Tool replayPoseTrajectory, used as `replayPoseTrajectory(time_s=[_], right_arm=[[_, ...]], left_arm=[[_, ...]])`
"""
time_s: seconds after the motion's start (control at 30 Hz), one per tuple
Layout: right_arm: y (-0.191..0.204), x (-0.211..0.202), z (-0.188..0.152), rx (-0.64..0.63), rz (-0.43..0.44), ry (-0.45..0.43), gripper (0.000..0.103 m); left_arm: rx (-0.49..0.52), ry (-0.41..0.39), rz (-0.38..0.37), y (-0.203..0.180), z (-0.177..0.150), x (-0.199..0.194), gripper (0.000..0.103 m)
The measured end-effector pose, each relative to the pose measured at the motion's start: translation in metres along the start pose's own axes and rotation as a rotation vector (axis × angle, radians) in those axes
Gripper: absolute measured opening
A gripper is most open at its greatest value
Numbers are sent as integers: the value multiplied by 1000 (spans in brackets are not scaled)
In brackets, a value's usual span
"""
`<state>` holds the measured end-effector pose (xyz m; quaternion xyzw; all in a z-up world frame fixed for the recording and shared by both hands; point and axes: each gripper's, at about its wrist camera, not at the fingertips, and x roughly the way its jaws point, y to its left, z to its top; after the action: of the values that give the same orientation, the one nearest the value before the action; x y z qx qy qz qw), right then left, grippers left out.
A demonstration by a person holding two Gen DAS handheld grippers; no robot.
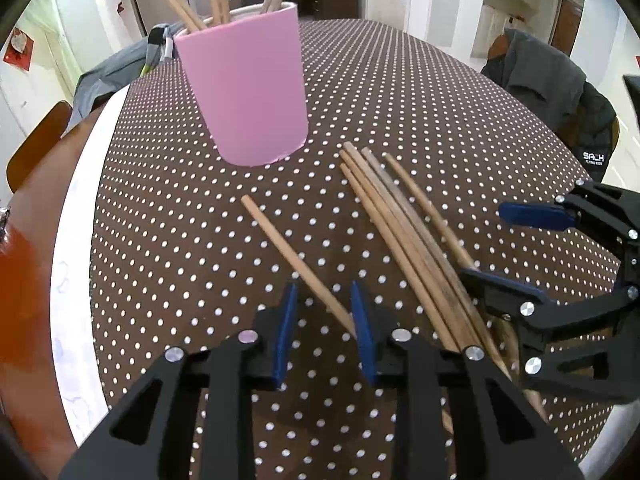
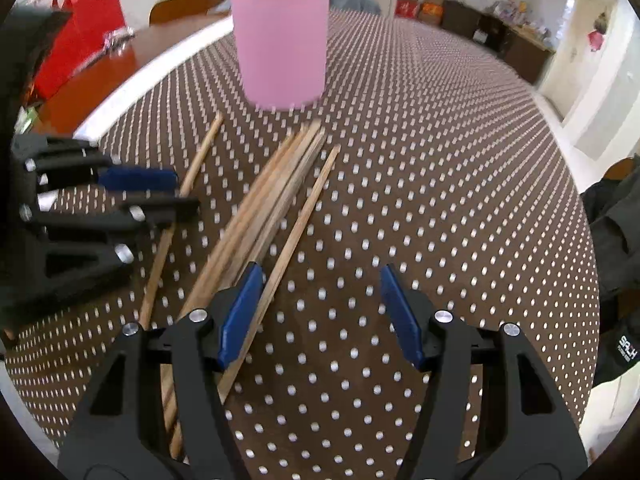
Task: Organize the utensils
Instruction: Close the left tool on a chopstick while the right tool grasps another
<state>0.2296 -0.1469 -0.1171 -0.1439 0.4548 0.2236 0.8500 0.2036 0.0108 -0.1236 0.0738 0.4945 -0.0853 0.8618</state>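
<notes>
While the count is taken from both wrist views, the stock reads thus: wooden chopsticks, loose, six on the dotted tabletop (image 1: 400, 92), all in front of the pink cup (image 1: 244, 88). One single stick (image 1: 296, 260) lies apart, to the left of the cup's base in the left view; a bundle (image 1: 404, 240) of four lies touching side by side to the right of it; one outer stick (image 1: 432, 212) lies just beside the bundle on its far side. More sticks stand in the cup, at least four by the ends showing, the rest cut off by the frame edge. Cups: one, upright. Handling, judged: each stick light, stiff, thin and smooth, apt to roll or to pivot if pinched near a tip; best taken across the shaft toward the thicker half, one at a time, so that it stays level enough to be tipped into the cup. Bundle likely to scatter if nudged. Left gripper (image 1: 324, 316): released but narrow, jaws straddling the near end of the single stick, the right pad about touching it, the left pad clear of it. Right gripper (image 2: 320, 312): released and wide, its left pad just beside the outer stick, nothing held. Cup probably light; a careless drop could tip it.
</notes>
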Motion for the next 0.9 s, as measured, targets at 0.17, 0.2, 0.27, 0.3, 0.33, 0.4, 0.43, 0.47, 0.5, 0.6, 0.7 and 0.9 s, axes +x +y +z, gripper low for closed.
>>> replayPoseTrajectory(time_s=[0.17,0.2,0.27,0.3,0.33,0.4,0.43,0.47,0.5,0.6,0.7,0.9], right_arm=[[-2,3,2,0,23,26,54],[-3,3,4,3,39,30,45],[-6,3,8,5,53,38,33],[-9,3,9,12,68,47,30],[-11,4,12,14,74,54,28],[-14,4,13,26,91,62,19],[-18,4,14,37,103,68,16],[-22,5,15,49,116,73,13],[-27,6,15,67,139,77,11],[-37,6,15,103,177,79,7],[-44,7,13,135,209,70,6],[-63,0,6,175,251,32,6]], left_arm=[[-39,32,2,3,3,1,28],[-43,34,6,3,4,2,28],[-55,39,5,4,6,2,28],[-65,42,1,5,6,3,27],[-73,43,3,7,7,3,22],[-90,41,8,12,10,4,15],[-103,41,0,14,10,4,12],[-113,42,-5,18,12,5,11],[-119,42,-10,20,11,5,10],[-139,38,-19,23,10,5,7],[-157,35,-32,27,10,6,6],[-182,20,-68,30,7,4,5]])
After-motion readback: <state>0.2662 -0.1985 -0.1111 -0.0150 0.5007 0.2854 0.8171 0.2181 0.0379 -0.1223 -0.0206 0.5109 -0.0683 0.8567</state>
